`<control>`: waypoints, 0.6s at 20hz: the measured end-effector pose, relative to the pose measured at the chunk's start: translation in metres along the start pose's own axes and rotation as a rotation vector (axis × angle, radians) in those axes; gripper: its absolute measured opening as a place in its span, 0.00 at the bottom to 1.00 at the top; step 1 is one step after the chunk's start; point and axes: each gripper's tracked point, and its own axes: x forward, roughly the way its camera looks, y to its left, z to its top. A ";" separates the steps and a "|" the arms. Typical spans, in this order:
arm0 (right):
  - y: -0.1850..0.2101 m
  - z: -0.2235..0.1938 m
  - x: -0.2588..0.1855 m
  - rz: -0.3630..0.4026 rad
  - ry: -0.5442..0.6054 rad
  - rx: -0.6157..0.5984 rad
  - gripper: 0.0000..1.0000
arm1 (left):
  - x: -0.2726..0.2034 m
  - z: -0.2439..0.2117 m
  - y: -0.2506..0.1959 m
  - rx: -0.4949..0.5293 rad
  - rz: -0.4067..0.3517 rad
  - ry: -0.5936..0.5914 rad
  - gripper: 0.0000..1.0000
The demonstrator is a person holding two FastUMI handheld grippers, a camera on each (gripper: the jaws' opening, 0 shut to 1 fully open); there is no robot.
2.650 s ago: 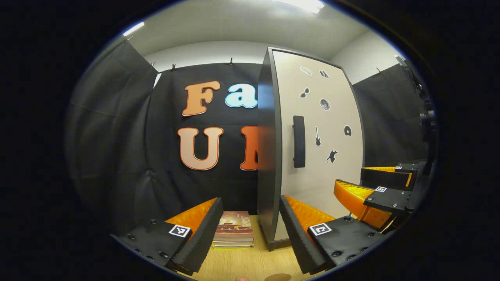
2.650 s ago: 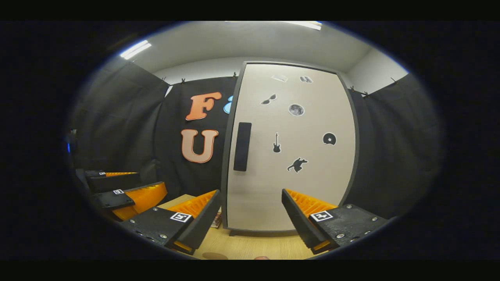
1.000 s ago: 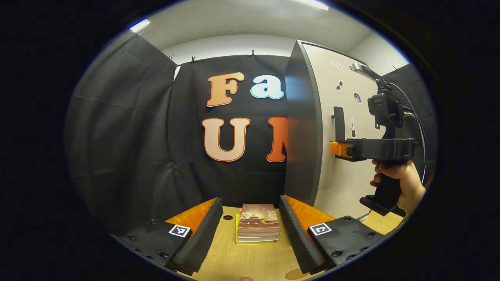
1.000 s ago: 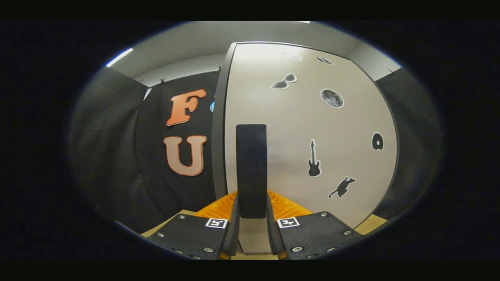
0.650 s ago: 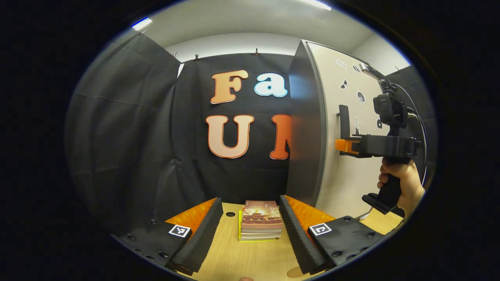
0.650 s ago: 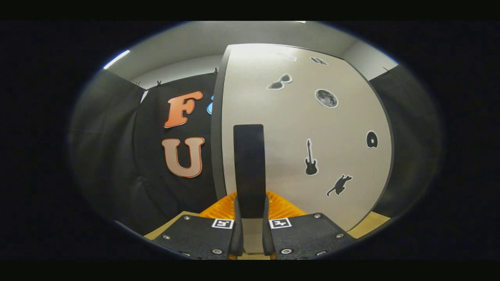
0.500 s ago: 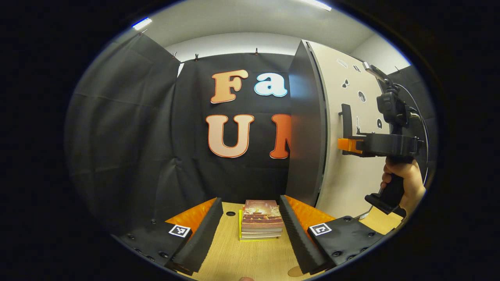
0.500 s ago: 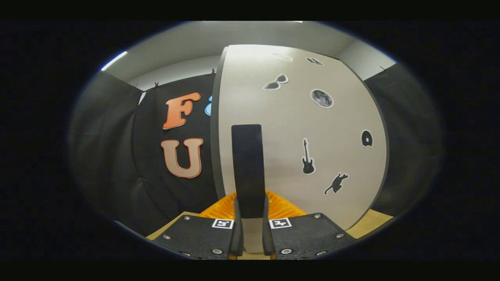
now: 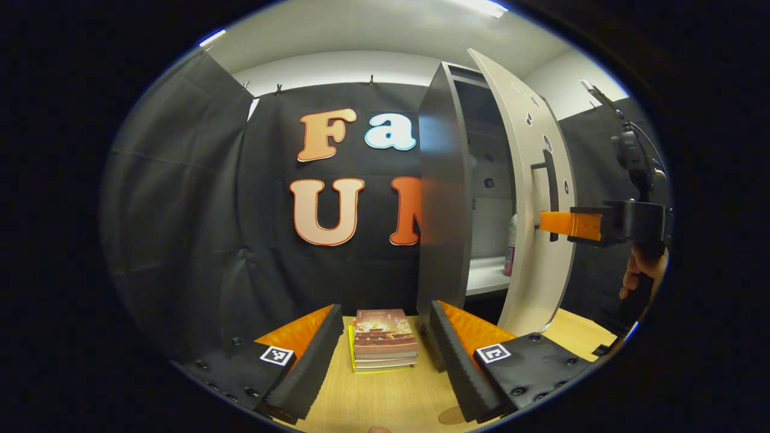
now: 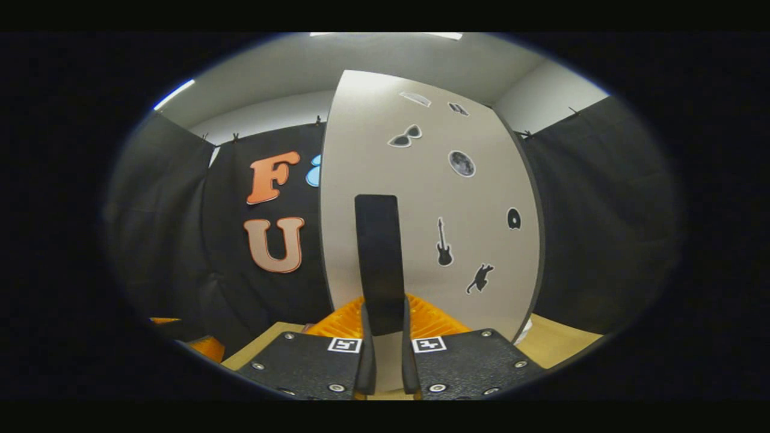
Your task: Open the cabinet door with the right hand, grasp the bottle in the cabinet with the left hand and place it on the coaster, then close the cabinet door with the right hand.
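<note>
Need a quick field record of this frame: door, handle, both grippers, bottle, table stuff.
door: cabinet door swung partly open, stickers on its front
handle: door handle upright, clamped between the right gripper's jaws
right gripper: right gripper shut on the door handle
left gripper: left gripper open, holding nothing, low over the table
bottle: bottle partly visible on the cabinet shelf, behind the door's edge
table items: stack of books ahead of the left gripper
coaster: coaster at the table's near edge
</note>
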 end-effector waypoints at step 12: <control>-0.116 0.013 -0.116 0.081 0.013 0.117 0.16 | -0.034 0.020 -0.120 -0.025 -0.058 -0.043 0.94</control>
